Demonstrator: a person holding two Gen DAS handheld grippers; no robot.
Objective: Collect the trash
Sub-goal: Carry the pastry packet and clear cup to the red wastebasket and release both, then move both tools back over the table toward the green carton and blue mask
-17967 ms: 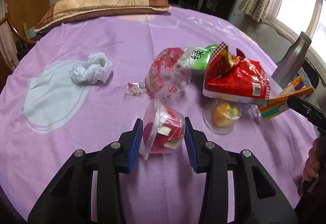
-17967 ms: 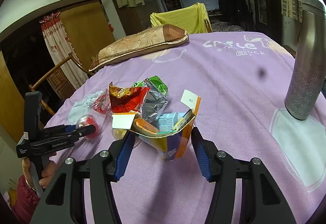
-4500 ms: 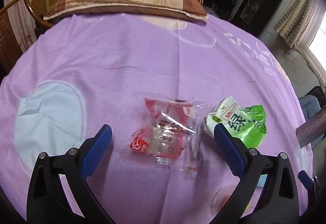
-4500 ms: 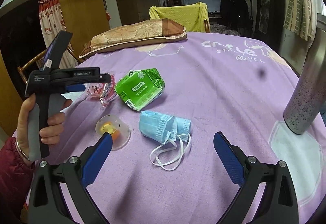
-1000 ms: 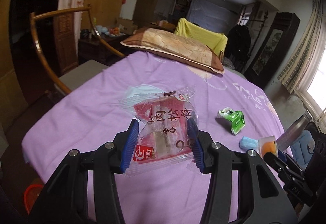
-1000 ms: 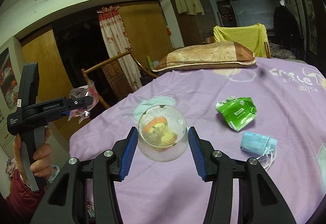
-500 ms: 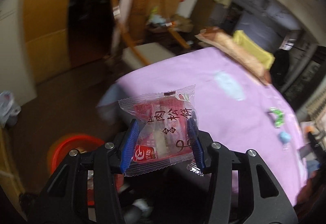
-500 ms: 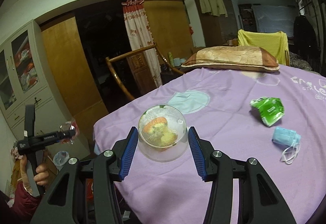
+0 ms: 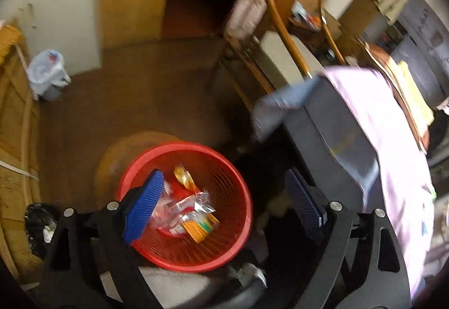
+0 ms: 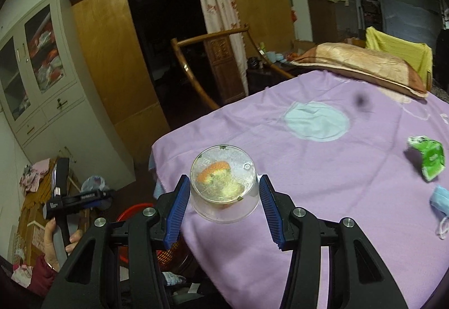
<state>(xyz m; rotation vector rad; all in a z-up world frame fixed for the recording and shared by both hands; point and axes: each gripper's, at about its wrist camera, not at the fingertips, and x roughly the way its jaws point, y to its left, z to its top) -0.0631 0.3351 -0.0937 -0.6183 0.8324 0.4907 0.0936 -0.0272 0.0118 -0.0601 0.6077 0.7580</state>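
In the left wrist view my left gripper (image 9: pixel 221 205) is open above a red mesh waste basket (image 9: pixel 235 168) on the floor. The clear red snack packet (image 9: pixel 185 208) lies in the basket among other wrappers. In the right wrist view my right gripper (image 10: pixel 221 205) is shut on a clear plastic cup (image 10: pixel 224 185) with orange and yellowish food scraps, held over the corner of the purple-covered table (image 10: pixel 322 168). A green wrapper (image 10: pixel 429 154) and a blue face mask (image 10: pixel 440 199) lie on the table at the right. The left gripper (image 10: pixel 81 199) shows at lower left.
A wooden chair (image 10: pixel 202 67) stands beside the table. A patterned pillow (image 10: pixel 364 62) lies at the table's far end. A bin lined with a white bag (image 9: pixel 45 73) stands by the wall. The basket's rim (image 10: pixel 126 213) shows under the table edge. Cabinets (image 10: pixel 42 70) line the left wall.
My left gripper swung down over the red basket and opened; the red snack packet dropped into the basket. My right gripper moved a little nearer the table corner, still holding the cup.
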